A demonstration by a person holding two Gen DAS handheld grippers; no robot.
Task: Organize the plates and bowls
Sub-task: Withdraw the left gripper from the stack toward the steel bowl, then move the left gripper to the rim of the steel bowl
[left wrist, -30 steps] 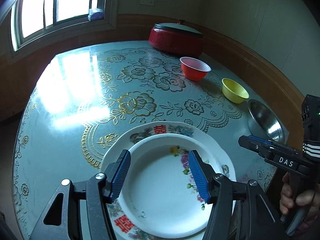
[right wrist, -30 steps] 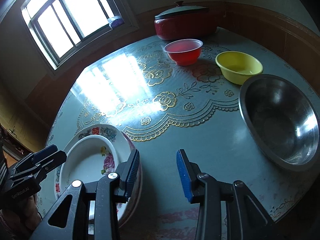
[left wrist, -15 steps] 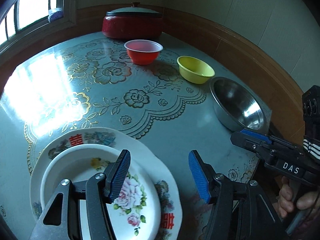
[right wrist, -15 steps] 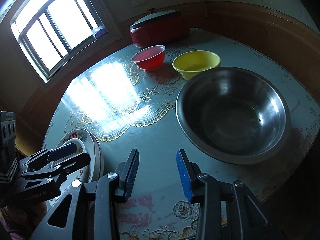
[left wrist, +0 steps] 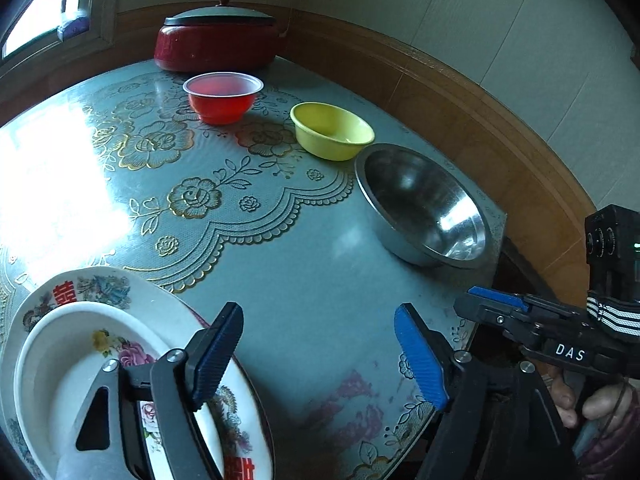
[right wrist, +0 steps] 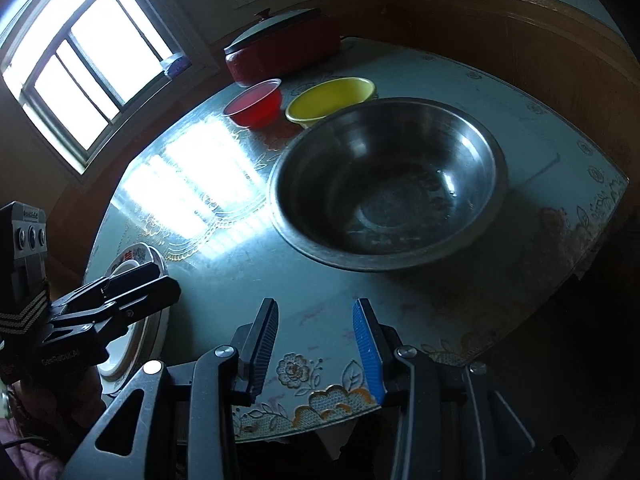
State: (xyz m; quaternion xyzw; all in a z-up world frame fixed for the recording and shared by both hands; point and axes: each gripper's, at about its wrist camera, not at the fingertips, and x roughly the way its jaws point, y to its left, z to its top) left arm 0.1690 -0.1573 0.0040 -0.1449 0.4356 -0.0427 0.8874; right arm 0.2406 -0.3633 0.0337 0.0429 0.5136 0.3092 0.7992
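A small white flowered plate lies stacked on a larger flowered plate at the table's near left. My left gripper hovers just right of the stack over bare tablecloth. Its jaws are opening and nothing is between them. A steel bowl sits at the right, with a yellow bowl and a red bowl behind it. My right gripper stands open and empty above the table's front edge, just short of the steel bowl. In the right wrist view the plates are partly hidden by the left gripper.
A lidded red pot stands at the back by the wood-panelled wall. The table has a glossy flowered cloth with window glare at the left. Its edge runs close on the right, where a hand holds the right gripper.
Both grippers have swung right: the left from over the stacked plates to bare cloth, its jaws wider; the right from near the plates to in front of the steel bowl.
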